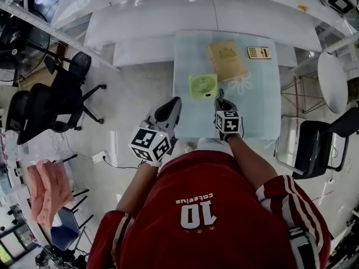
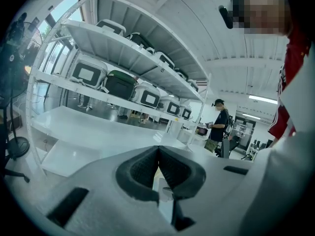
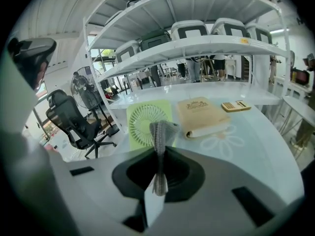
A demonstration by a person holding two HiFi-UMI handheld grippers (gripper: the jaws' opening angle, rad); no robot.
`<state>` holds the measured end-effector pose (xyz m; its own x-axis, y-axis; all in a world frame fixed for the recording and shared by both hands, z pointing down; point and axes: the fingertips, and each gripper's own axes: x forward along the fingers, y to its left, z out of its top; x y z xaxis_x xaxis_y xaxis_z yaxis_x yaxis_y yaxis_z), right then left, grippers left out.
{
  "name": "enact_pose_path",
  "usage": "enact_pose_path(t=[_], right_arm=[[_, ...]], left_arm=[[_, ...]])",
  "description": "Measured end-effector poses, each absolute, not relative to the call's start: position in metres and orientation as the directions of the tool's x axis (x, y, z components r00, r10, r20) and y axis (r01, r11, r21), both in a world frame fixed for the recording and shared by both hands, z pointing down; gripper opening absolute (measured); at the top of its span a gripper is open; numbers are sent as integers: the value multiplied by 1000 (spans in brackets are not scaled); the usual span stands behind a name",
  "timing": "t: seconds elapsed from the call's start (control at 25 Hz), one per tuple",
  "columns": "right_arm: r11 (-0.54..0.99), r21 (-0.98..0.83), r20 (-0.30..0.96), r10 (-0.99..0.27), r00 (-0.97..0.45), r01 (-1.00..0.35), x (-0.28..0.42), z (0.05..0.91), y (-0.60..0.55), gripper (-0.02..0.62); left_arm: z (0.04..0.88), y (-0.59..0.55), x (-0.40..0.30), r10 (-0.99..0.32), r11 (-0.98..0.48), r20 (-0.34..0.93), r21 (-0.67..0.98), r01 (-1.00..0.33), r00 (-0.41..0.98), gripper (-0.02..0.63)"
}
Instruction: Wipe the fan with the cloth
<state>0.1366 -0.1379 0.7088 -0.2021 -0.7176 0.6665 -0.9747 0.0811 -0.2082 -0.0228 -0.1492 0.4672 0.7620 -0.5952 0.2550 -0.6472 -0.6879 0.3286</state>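
Right gripper (image 3: 158,154) first, since it is closest to us: its jaws are clamped together on a narrow fold of the grey cloth (image 3: 162,131), which sticks up past the tips in a small tuft. Just beyond it, on the pale glass table (image 3: 256,151), sits the green fan (image 3: 146,123), grille turned up towards us and apparently lying flat. The cloth hangs near the fan but apart from it, so we judge the wipe has not begun.

Right of the fan lies a tan book (image 3: 202,116), close beside it, and farther back a small calculator (image 3: 235,105).

Over to the left gripper (image 2: 158,150): jaws pressed together on nothing, pointed away from the table at the white shelves (image 2: 123,58) and their storage boxes (no help to anyone out there). From the head view it hovers off the table's near-left edge.

Now, what could go wrong? We see only a thin pinch of cloth in the jaws, so a firm stroke across the grille could drag it loose. The fan looks light and nothing steadies it; on smooth glass a push may simply slide it into the book. The hard jaw tips could also catch in the grille slots if the tuft folds back.
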Motion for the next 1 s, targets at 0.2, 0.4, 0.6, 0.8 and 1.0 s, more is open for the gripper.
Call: enact_pose_path(t=[0.2,0.4,0.6,0.8,1.0], right_arm=[[68,-205,677,-710,-191,-976,142,719,-143,23],[67,-202,685,-703,-190,-977,143,728,-147,20],[69,-195,684,-705,-186,-978,145,735,-154,17],[80,-183,681,-709,-185,-980,144,740,-161,12],[95,-175,680,-708,-190,-980,141,743,-166,12]], left_arm=[[472,-154,-20,-595,-681,272,329,-654,756,5],[477,-157,-21,-604,-666,292,325,-671,741,5],[482,-160,-23,-614,-652,306,323,-686,728,5],[484,-163,-28,-625,-638,315,321,-700,714,5],[485,-165,-32,-635,-626,321,320,-711,703,5]])
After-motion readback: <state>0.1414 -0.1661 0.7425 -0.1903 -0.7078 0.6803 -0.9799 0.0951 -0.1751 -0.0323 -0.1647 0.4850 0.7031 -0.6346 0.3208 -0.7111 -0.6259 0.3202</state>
